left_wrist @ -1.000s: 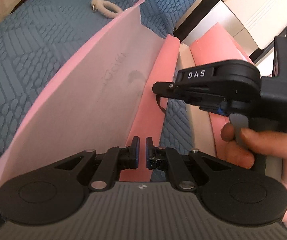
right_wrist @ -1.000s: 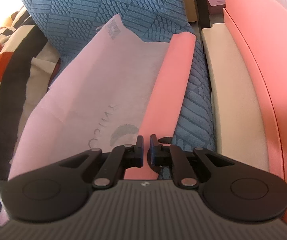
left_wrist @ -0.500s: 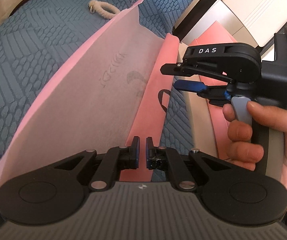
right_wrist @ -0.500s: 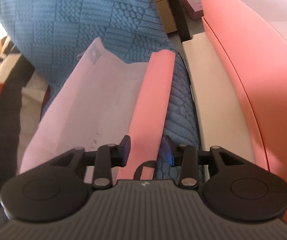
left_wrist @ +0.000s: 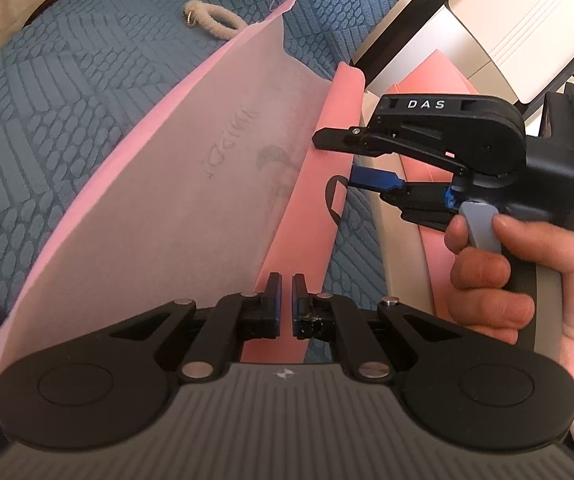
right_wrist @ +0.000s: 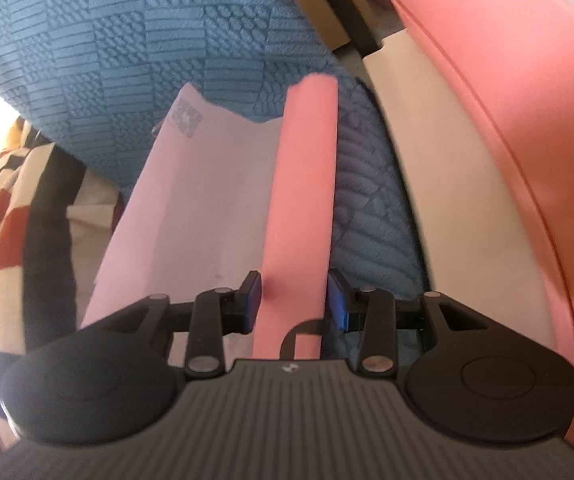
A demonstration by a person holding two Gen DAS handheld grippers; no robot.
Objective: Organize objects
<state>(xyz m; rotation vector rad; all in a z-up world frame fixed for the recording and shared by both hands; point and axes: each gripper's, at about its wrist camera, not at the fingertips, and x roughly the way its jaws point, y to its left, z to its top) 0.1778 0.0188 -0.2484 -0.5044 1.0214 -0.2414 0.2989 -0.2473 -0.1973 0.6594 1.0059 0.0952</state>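
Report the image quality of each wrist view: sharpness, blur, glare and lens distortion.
Left wrist view: sharp, evenly lit; fisheye bends the pink bag edges; the white cabinet at upper right is bright. Right wrist view: softer, with motion smear on the cream box and striped cloth; blown-out glare at the left edge; the blue quilt bulges.

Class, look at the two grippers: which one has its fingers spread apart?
The right gripper: its fingers stand apart on either side of the pink bag's edge. The left gripper's are pinched nearly together.
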